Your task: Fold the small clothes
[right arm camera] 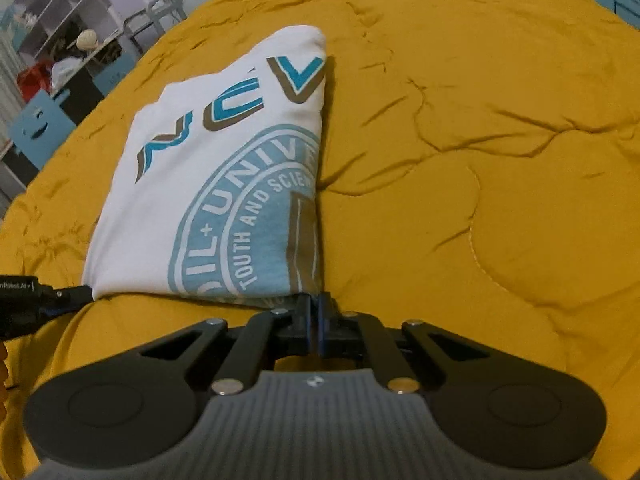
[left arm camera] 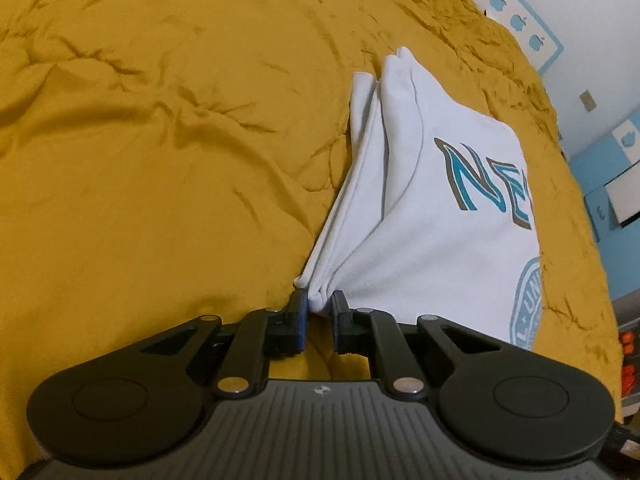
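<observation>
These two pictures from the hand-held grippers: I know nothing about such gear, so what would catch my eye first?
First, the mustard-yellow quilt filling both views, with a folded white T-shirt lying on it, printed with blue and brown lettering and a round blue seal. Then the black grippers: the left gripper pinches the bunched near-left corner, the right gripper is shut on the near-right corner.

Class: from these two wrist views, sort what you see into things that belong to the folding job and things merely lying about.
Job:
white printed T-shirt
left tool, pinching a shirt corner
right tool, pinching the other corner
yellow quilt underneath

Lying about:
shelf unit
blue smiley box
</observation>
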Available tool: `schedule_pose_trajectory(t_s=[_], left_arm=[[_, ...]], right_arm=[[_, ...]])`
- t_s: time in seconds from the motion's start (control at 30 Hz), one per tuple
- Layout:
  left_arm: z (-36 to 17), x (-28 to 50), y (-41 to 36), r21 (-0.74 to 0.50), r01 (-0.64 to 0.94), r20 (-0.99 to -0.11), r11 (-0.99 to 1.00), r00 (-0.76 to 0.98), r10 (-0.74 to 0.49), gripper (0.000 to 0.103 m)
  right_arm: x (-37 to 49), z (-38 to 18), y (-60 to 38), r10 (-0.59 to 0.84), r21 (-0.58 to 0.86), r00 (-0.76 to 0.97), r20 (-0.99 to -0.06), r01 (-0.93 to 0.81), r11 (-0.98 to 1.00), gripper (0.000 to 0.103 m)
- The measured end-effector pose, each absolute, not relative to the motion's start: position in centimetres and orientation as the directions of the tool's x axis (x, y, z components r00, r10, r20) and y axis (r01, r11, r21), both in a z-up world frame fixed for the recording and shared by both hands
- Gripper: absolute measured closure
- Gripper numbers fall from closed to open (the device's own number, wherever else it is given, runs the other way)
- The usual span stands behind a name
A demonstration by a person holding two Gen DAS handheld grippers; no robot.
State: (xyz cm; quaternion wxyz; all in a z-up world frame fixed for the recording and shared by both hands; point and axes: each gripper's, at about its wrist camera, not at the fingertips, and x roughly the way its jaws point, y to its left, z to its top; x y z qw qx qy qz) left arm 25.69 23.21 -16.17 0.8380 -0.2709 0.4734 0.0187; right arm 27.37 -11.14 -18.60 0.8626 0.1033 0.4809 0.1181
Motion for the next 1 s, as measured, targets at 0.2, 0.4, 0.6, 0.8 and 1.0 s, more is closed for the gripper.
schedule_pose_trajectory(t_s=[0.2, 0.4, 0.6, 0.8, 1.0], left_arm=[[-14.0, 25.7, 23.3, -0.409, -0.259, -0.821, 0.875, 0.522, -0.229, 0.080], [-10.6, 25.9, 23.4, -0.363, -0.210, -0.773, 0.908, 0.611, -0.168, 0.067], [-10.0, 29.3, 24.0, -0.474, -0.186, -0.684, 0.861, 0.694, -0.226, 0.035], [-12.4, 34.1, 24.7, -0.524, -0.214, -0.669, 0.825, 0.703, -0.242, 0.021], [-16.0, 37.6, 26.8, -0.651, -0.240, -0.647, 0.720, 0.671, -0.362, 0.020]], right_arm=[[26.9, -17.5, -10.9, 0.297, 0.251, 0.505, -0.810, -0.159, 0.955, 0.103], [26.4, -15.3, -12.5, 0.306, 0.269, 0.530, -0.791, -0.148, 0.952, 0.099], [28.9, -13.6, -14.5, 0.324, 0.352, 0.585, -0.744, -0.070, 0.933, 0.070], [33.0, -14.0, -15.3, 0.382, 0.464, 0.600, -0.703, -0.020, 0.886, 0.054], [36.9, -16.8, -16.3, 0.441, 0.588, 0.580, -0.685, 0.083, 0.805, 0.053]])
